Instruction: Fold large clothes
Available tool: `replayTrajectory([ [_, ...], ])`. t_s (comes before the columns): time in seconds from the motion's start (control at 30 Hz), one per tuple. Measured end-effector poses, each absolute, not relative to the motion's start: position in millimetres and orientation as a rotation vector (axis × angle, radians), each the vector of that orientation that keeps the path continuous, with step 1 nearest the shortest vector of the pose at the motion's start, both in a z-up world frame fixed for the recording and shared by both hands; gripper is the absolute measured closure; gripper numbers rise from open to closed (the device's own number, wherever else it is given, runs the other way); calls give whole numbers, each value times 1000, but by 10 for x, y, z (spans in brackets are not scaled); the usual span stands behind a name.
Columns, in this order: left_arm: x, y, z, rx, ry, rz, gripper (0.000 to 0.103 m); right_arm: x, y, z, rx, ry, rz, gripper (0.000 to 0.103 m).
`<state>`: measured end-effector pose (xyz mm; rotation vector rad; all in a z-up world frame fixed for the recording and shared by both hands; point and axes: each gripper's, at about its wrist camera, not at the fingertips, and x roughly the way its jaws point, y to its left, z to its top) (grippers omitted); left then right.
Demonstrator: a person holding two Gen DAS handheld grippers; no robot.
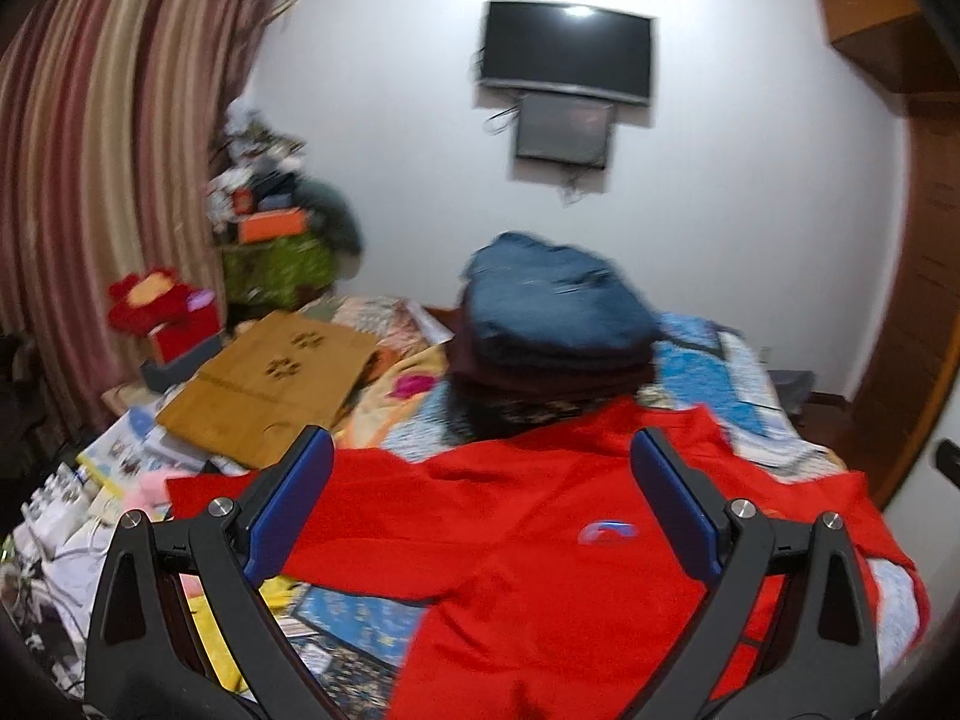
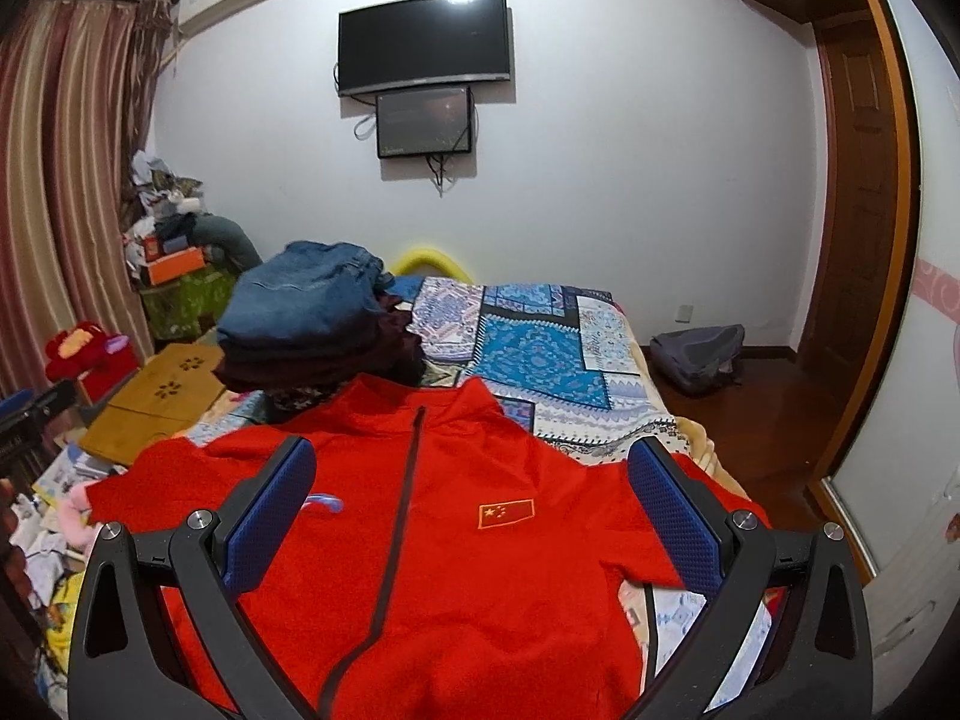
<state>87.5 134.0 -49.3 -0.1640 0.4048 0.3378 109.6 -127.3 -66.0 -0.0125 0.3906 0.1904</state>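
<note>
A red zip jacket (image 2: pixel 456 540) with a small flag patch lies spread face up on the bed, collar toward the far wall. It also shows in the left wrist view (image 1: pixel 528 534). My left gripper (image 1: pixel 483 450) is open and empty, hovering above the jacket's left chest. My right gripper (image 2: pixel 471 456) is open and empty, hovering above the jacket around the zip and the flag patch. Neither gripper touches the cloth.
A stack of folded clothes with blue jeans on top (image 2: pixel 306 312) sits beyond the collar, also in the left wrist view (image 1: pixel 558 306). A patterned blue quilt (image 2: pixel 540 354) covers the bed. A wooden board (image 1: pixel 270 384) and clutter lie left. A backpack (image 2: pixel 699 354) is on the floor right.
</note>
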Motion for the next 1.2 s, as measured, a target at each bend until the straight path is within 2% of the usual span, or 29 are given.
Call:
replayTrajectory([
  [0.07, 984, 1581, -605, -188, 441, 391, 3, 1188, -1279, -693, -18, 406, 188, 0],
  [0.2, 1193, 2003, -880, -208, 537, 514, 14, 1415, -1268, -774, -23, 455, 189, 0],
  [0.4, 1323, 2637, -1431, -317, 669, 578, 15, 1705, -1247, -935, -27, 546, 197, 0],
  [0.63, 1356, 3397, -2170, -631, 839, 512, 15, 1833, -1186, -1084, -54, 610, 205, 0],
  [0.97, 1362, 3916, -2914, -971, 917, 474, 17, 2075, -1134, -1253, -43, 690, 219, 0],
  [1.2, 1431, 4073, -3174, -1072, 908, 482, 49, 2112, -1132, -1299, -49, 719, 217, 0],
])
